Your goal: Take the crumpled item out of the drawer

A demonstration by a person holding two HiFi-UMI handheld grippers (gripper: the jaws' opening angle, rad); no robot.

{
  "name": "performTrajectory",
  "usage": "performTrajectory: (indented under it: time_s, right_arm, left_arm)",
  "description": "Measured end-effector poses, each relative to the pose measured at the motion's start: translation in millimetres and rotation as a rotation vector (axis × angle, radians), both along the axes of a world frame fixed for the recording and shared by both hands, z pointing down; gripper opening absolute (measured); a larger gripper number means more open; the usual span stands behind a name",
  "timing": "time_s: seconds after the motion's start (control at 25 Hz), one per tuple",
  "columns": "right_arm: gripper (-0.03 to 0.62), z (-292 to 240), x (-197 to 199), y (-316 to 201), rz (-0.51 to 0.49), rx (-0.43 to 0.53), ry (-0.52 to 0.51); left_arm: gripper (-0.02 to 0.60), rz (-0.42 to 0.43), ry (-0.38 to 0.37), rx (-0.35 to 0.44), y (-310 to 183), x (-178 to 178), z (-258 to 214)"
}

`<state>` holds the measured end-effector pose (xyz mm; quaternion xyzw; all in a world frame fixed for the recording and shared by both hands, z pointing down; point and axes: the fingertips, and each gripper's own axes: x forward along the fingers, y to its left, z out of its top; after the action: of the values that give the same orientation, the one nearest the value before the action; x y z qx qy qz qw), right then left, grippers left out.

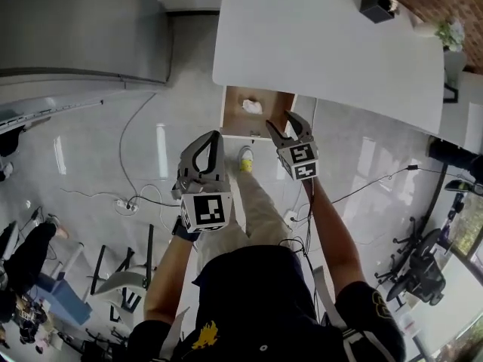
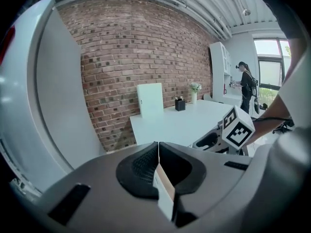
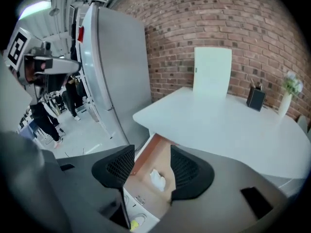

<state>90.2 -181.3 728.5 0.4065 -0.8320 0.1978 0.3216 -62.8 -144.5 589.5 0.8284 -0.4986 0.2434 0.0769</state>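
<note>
Here we see the drawer pulled open under the near edge of the white bench, at 12 o'clock from us in the head view. The crumpled item lies inside it, on the brown bottom, a little toward the middle, with nothing else that we can see around it.

Our right gripper hangs just above the front right corner of the drawer. Its jaws stand wide apart and hold nothing. In the right gripper view the white lump shows between them, but lower down and not touched. From this gripper the item is at about 10 o'clock, near.

Our left gripper is lower, at about 7 o'clock from the drawer. Its jaws are pressed together with nothing between them.

We judge the item to be paper or tissue: very light, soft, and easy to squash. It will not slip much, and it can hardly break. We think the best hold is across the middle of the lump, from above, with the jaws closing on its thickest folds. A loose corner could tear or slide out. The drawer walls leave room, but the right wall is close to the approach.
</note>
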Motion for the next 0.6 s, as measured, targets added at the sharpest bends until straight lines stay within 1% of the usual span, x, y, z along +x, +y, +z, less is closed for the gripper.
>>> performTrajectory:
  time_s: [0.12,0.28,0.4,0.48,0.52,0.6]
  right_arm:
    - [0.255,63.5,-1.2,-8.9,0.028,-0.065,0.012]
    - [0.255,144.4,2.8,-14.5,0.07,-0.137,0.054]
    - [0.255,190.4,3.3,-20.1,0.099,-0.196,0.073]
    - [0.248,216.7,2.4,-22.8,0.084,-0.227,0.108]
    - [0.238,229.3,2.1,-22.6,0.071,-0.242,0.134]
    - [0.194,252.3,3.8,-20.1,0.056,-0.273,0.198]
  left_arm:
    - [0.02,0.003,0.008,-0.018,-7.8,1.8,30.5]
    - [0.02,0.004,0.039,-0.059,-7.3,5.9,70.0]
    - [0.02,-0.022,0.06,-0.09,-11.9,6.1,87.3]
    - [0.02,-0.039,0.071,-0.106,-12.4,3.1,99.2]
    - [0.02,-0.048,0.079,-0.114,-12.1,1.2,105.1]
    - [0.02,-0.06,0.091,-0.129,-10.8,-1.3,116.2]
